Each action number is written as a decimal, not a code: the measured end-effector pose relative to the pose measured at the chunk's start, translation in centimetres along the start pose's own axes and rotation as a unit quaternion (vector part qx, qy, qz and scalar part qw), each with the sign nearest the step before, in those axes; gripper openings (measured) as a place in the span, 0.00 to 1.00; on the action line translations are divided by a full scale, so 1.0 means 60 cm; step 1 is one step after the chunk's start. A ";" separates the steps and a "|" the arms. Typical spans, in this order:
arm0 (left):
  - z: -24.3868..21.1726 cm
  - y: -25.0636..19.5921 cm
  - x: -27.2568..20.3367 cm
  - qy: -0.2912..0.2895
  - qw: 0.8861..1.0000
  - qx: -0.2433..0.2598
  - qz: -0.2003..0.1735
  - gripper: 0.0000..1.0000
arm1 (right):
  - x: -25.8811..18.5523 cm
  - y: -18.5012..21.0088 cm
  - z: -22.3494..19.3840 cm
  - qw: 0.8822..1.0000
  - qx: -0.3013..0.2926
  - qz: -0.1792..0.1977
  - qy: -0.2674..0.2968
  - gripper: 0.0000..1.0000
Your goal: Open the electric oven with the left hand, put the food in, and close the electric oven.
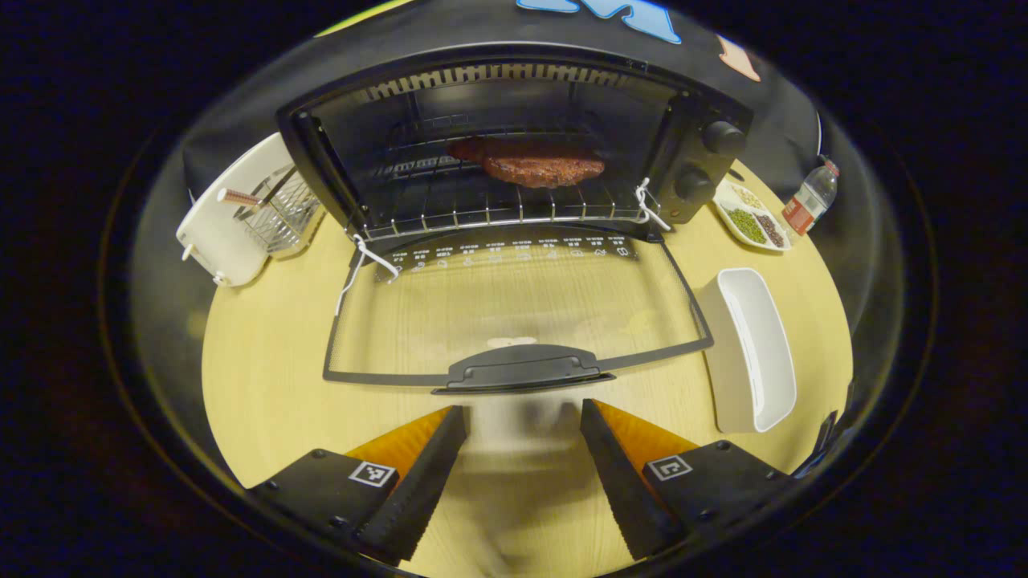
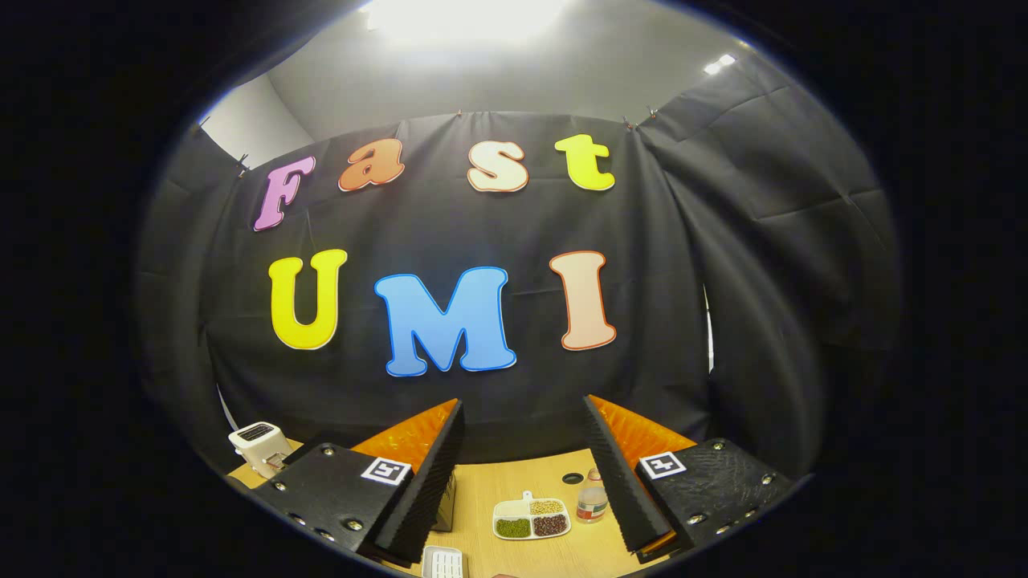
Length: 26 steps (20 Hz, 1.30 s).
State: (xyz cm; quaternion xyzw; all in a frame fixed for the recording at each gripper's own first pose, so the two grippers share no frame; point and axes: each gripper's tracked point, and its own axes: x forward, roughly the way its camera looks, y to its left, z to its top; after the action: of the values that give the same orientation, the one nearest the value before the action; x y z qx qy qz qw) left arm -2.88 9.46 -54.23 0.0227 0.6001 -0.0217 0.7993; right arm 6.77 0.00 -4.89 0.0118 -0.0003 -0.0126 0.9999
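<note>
- Facing the electric oven (image 1: 514,152) head-on, the left gripper (image 1: 522,449) hangs just short of the door handle (image 1: 522,371), fingers spread apart with nothing between them; that spacing looks wide enough to take the handle's middle.
- The glass door (image 1: 514,309) lies folded fully down toward the table (image 1: 265,385), so the cavity stands open and the handle sits at the near edge, the easiest part to reach.
- The food (image 1: 530,164), a brown slab of meat, rests on the wire rack (image 1: 490,210) inside the oven, toward the back and slightly right of centre, well clear of the door's swing.
- An empty white dish (image 1: 755,353) lies just beside the door's right edge; it is probably where the food came from.
- With the food in, closing the door is the step that seems left, and the left gripper is lined up for it.
- The right gripper (image 2: 522,474) is raised and points at the booth wall, fingers apart and empty, likely kept out of the way. Below it are a divided snack tray (image 2: 532,518) and a small bottle (image 2: 593,502).
</note>
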 end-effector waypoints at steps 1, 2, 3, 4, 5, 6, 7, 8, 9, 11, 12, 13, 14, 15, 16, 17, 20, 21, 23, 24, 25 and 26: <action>0.002 0.001 0.005 0.005 1.000 -0.001 0.001 1.00 | 0.000 0.001 0.001 1.000 -0.001 0.001 -0.001 0.88; 0.004 0.001 0.009 0.007 1.000 -0.004 0.000 0.98 | -0.001 0.003 0.001 1.000 -0.002 0.000 -0.001 0.88; 0.006 0.003 0.014 0.012 1.000 -0.014 0.001 0.98 | -0.002 0.005 0.001 1.000 -0.004 0.002 -0.001 0.88; 0.005 0.002 0.019 0.017 1.000 -0.026 -0.003 0.98 | -0.002 0.005 0.001 1.000 -0.007 0.001 -0.001 0.88; 0.003 0.004 0.025 0.023 0.999 -0.030 -0.005 0.98 | -0.003 0.006 0.001 1.000 -0.008 0.001 0.000 0.88; 0.002 0.008 0.029 0.028 0.999 -0.027 -0.003 0.98 | -0.003 0.007 0.000 1.000 -0.008 0.001 0.001 0.88; 0.006 0.010 0.031 0.025 0.999 -0.020 -0.002 0.98 | -0.004 0.008 0.000 1.000 -0.009 0.001 0.001 0.88; 0.003 0.008 0.029 0.032 0.999 -0.020 -0.004 0.94 | -0.005 0.009 -0.001 1.000 -0.011 0.000 0.001 0.88; 0.005 0.008 0.029 0.030 0.999 -0.022 -0.006 0.98 | -0.005 0.011 0.002 1.000 -0.012 0.000 0.000 0.88; 0.007 0.009 0.024 0.028 0.999 -0.024 -0.008 0.98 | -0.007 0.013 0.001 1.000 -0.014 0.000 0.002 0.88; 0.008 0.008 0.019 0.025 0.999 -0.021 -0.008 0.97 | -0.007 0.015 0.003 1.000 -0.014 0.000 0.001 0.88; 0.010 0.008 0.014 0.022 1.000 -0.019 -0.009 0.91 | -0.006 0.017 0.005 1.000 -0.014 0.000 0.000 0.88; 0.011 0.007 0.006 0.018 1.000 -0.020 -0.011 0.97 | -0.005 0.020 0.006 1.000 -0.013 0.001 -0.001 0.88; 0.013 0.007 -0.001 0.013 1.000 -0.022 -0.014 0.97 | -0.006 0.024 0.006 1.000 -0.012 0.002 -0.001 0.88; 0.016 0.007 -0.010 0.007 1.000 -0.024 -0.018 0.93 | -0.006 0.029 0.005 1.000 -0.011 0.005 -0.001 0.88; 0.019 0.006 -0.018 0.002 0.999 -0.025 -0.022 0.95 | -0.006 0.035 0.005 1.000 -0.011 0.008 0.000 0.88; 0.029 0.006 -0.040 -0.015 0.999 -0.027 -0.036 0.97 | -0.003 0.054 0.001 1.000 -0.019 0.014 0.005 0.88; 0.030 0.005 -0.043 -0.017 0.999 -0.030 -0.041 0.97 | -0.004 0.063 0.003 1.000 -0.023 0.019 0.004 0.88; 0.035 0.006 -0.053 -0.023 0.998 -0.035 -0.048 0.97 | -0.004 0.082 0.007 0.999 -0.028 0.033 0.001 0.88; 0.039 0.006 -0.058 -0.028 0.998 -0.034 -0.048 0.98 | -0.006 0.088 0.009 0.999 -0.031 0.039 -0.001 0.88; 0.041 0.006 -0.061 -0.032 0.998 -0.031 -0.048 0.98 | -0.006 0.089 0.010 0.998 -0.036 0.041 -0.002 0.88; 0.044 0.006 -0.067 -0.036 0.998 -0.032 -0.048 0.99 | -0.006 0.088 0.010 0.998 -0.042 0.040 -0.003 0.88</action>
State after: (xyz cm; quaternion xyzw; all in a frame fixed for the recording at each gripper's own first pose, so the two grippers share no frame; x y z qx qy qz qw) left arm -1.42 9.67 -49.63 -0.0327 0.5716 -0.0419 0.8188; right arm 6.58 5.27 -4.16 -0.0303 -0.0033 0.0275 0.9992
